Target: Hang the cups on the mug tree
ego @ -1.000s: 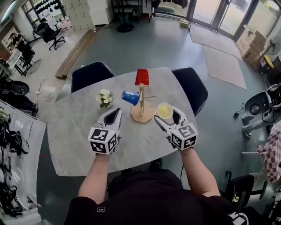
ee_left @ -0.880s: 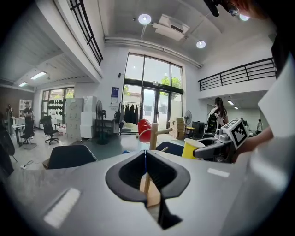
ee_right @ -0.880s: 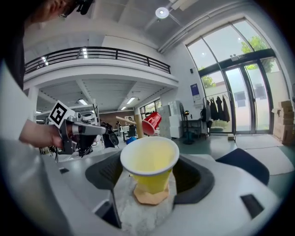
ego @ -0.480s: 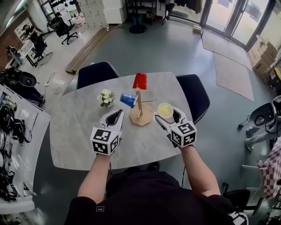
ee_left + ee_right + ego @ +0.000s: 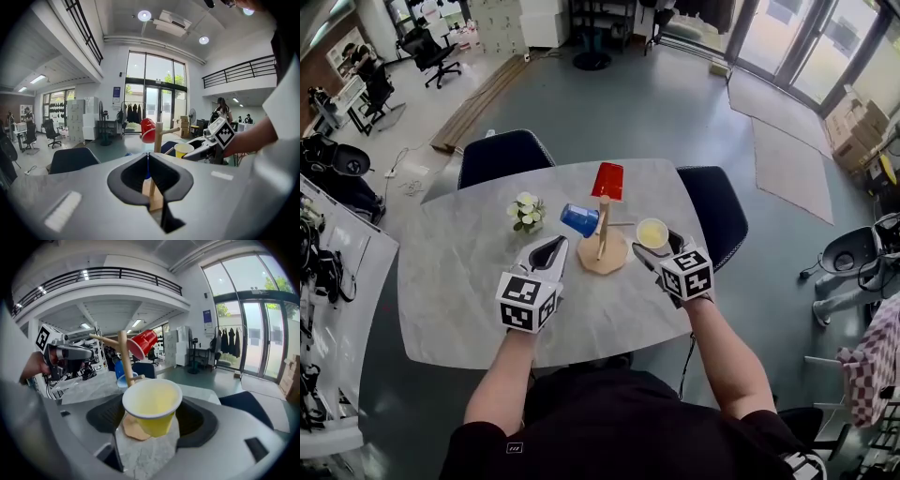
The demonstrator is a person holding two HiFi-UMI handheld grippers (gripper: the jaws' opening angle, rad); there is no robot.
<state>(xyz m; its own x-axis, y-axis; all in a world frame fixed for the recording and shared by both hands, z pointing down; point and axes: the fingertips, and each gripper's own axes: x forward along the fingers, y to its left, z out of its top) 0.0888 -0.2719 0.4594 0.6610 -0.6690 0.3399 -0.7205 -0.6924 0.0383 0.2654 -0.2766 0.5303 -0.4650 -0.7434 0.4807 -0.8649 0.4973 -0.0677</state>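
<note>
Beside the mug tree (image 5: 602, 246), right tool (image 5: 656, 243) pinching yellow cup (image 5: 652, 232), left tool (image 5: 553, 246) pressed together.

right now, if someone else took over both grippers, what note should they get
Left gripper: shut, empty, just left of the mug tree base.
Right gripper: shut on the yellow cup, mouth up, just right of the tree.
Done: red cup sits upturned on the top of the tree; blue cup hangs on the left side.
Left: only the yellow cup. The side peg pointing toward the right gripper looks free, so tipping the cup and slipping it on there is probably next.
</note>
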